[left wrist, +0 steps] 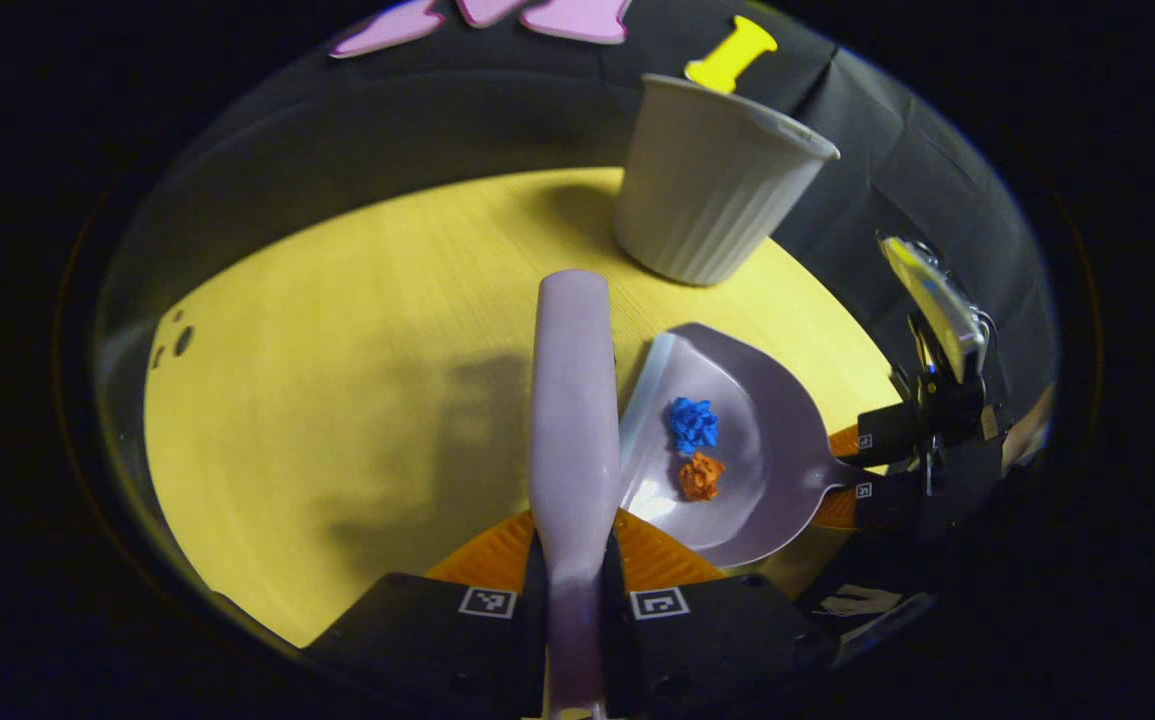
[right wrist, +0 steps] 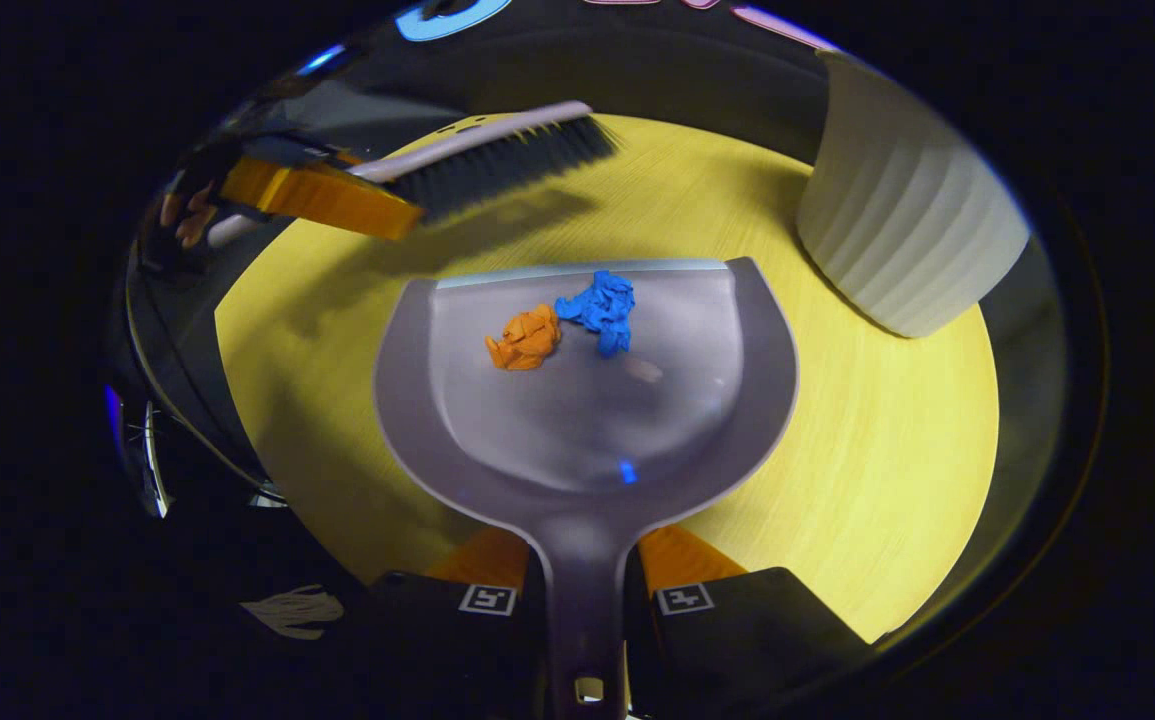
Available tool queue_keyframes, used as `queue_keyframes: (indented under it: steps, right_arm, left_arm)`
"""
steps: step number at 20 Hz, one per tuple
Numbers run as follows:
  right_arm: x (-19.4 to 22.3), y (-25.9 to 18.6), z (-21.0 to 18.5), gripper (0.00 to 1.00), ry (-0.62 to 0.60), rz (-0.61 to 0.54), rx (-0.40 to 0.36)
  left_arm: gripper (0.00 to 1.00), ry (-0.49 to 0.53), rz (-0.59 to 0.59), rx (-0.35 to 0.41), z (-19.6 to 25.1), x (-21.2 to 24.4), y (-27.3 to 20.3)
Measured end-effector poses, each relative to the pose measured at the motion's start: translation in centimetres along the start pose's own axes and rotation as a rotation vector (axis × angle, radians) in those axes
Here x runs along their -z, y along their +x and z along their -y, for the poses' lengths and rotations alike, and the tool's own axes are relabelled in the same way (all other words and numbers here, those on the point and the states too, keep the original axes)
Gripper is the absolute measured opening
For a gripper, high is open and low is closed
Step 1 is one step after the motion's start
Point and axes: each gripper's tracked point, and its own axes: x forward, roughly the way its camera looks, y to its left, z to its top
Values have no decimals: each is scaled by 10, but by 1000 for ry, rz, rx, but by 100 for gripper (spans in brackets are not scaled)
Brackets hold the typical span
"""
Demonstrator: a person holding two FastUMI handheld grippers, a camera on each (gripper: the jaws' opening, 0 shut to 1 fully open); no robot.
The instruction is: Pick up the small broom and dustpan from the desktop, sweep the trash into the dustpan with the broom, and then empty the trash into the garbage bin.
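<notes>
Dustpan (right wrist: 587,400) sits over the yellow desktop (right wrist: 887,450), its handle pinched between both fingers of my right gripper (right wrist: 585,600); I see 2 crumpled scraps inside it, a blue one (right wrist: 599,308) touching an orange one (right wrist: 525,338). My left gripper (left wrist: 573,590) is closed on the broom (left wrist: 571,420), which I hold just beside the pan's front lip. The ribbed white garbage bin (right wrist: 902,240) stands upright near the pan.

Round yellow wood-grain tabletop (left wrist: 357,330), 3 small dark holes (left wrist: 175,340) near its edge, black cloth wall (left wrist: 537,110) behind
</notes>
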Motion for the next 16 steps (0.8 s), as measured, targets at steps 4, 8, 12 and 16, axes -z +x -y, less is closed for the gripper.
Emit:
queue_keyframes:
  steps: [4, 8, 12, 16]
  right_arm:
    - [-3, -5, -2, 36, -1, 10, 14]
    - [-4, -12, -5, 36, 19, 19, 62]
    - [-8, -11, -18, 36, 119, 16, 75]
    - [-9, -13, -21, 36, 171, 52, 97]
  left_arm:
    - [30, -114, 92, -81, -23, 33, -34]
    - [27, -169, 104, -115, -67, 67, -27]
    - [27, -177, 104, -112, -110, 87, -8]
    - [27, -194, 106, -108, -152, 119, 20]
